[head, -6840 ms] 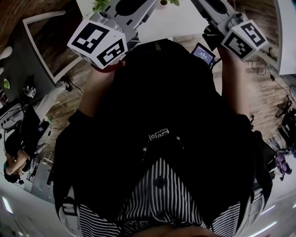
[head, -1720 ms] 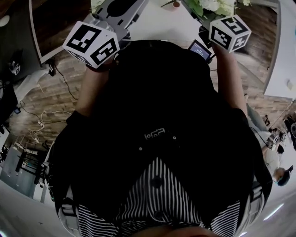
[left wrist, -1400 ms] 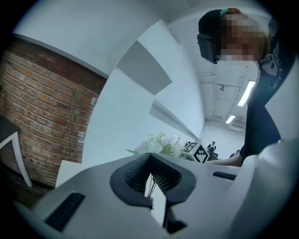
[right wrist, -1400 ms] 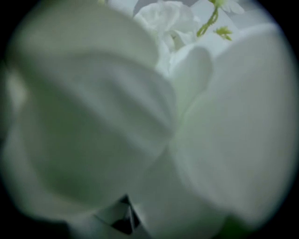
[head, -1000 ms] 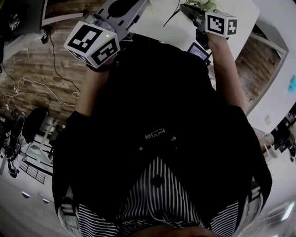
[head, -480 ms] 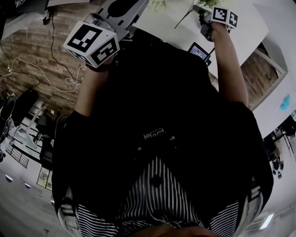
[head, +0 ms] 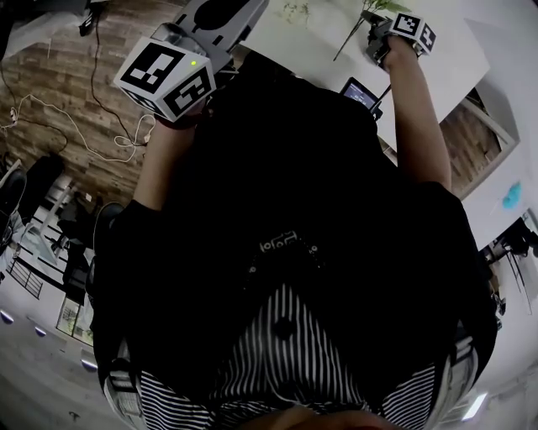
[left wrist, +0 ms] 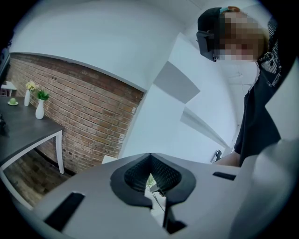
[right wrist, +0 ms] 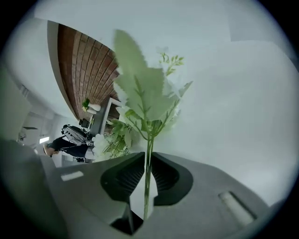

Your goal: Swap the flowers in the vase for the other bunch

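My right gripper (right wrist: pixel 147 156) grips the thin green stem (right wrist: pixel 148 177) of a leafy bunch with pale flowers (right wrist: pixel 140 93). Its jaws are opening, and the stem still stands upright between the pads. In the head view the right gripper (head: pixel 378 38) reaches out over the white table (head: pixel 319 46), and the stem (head: pixel 349 42) slants down to the left from it. My left gripper (left wrist: pixel 150 156) is shut with nothing in it; it is raised at the upper left of the head view (head: pixel 214 17). I see no vase near either gripper.
Another bunch with white blossoms and ferny leaves (right wrist: pixel 105 142) lies beyond the right gripper. Small sprigs (head: pixel 294 10) rest on the table's far part. Two small vases (left wrist: pixel 39 109) stand on a distant dark table by a brick wall. Cables (head: pixel 76 126) trail over the wooden floor.
The right gripper has swung farther out and lower over the white table and rolled, carrying the stem. The left gripper has shifted only a little. The room has turned under the head view.
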Tool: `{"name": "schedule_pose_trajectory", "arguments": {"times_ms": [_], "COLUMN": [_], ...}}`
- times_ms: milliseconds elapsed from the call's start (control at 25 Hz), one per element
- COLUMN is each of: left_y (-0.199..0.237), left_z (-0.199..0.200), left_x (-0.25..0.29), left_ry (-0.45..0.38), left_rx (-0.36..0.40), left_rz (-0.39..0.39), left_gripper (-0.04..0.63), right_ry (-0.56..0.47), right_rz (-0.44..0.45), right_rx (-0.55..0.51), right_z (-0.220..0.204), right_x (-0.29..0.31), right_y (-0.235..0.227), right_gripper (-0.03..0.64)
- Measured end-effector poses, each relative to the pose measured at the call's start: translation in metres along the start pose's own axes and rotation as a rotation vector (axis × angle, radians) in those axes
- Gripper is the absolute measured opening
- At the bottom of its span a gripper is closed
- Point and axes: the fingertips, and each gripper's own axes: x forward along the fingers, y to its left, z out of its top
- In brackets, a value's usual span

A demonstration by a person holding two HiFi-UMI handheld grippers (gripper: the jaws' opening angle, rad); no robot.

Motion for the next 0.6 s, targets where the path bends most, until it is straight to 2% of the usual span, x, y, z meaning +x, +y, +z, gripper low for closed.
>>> {"name": "schedule_pose_trajectory", "arguments": {"times_ms": [160, 280, 480, 600], "left_y": [-0.005, 0.001, 0.010, 0.005], "left_z": [-0.004, -0.008, 0.001, 0.006], "left_x": [-0.003, -0.006, 0.001, 0.011], "left_ry": [0.000, -0.002, -0.001, 0.000], "left_rx": [-0.003, -0.014, 0.003, 0.003], "left_rz": [-0.015, -0.033, -0.085, -0.119], "left_gripper": [0.006, 0.006, 0.006, 0.006], "right_ry": [-0.031, -0.073, -0.123, -0.137], "right_rz": [-0.017, -0.009, 0.045, 0.123], "right_rx": [0.034, 0.052, 0.034, 0.050], "right_z": [-0.003, -0.003, 0.000, -0.007], "right_x": [-0.005, -0.009, -0.029, -0.048], "right_y": [-0.002, 0.008, 0.046, 0.073], "right_gripper": [0.162, 0.223, 0.250, 0.250]}}
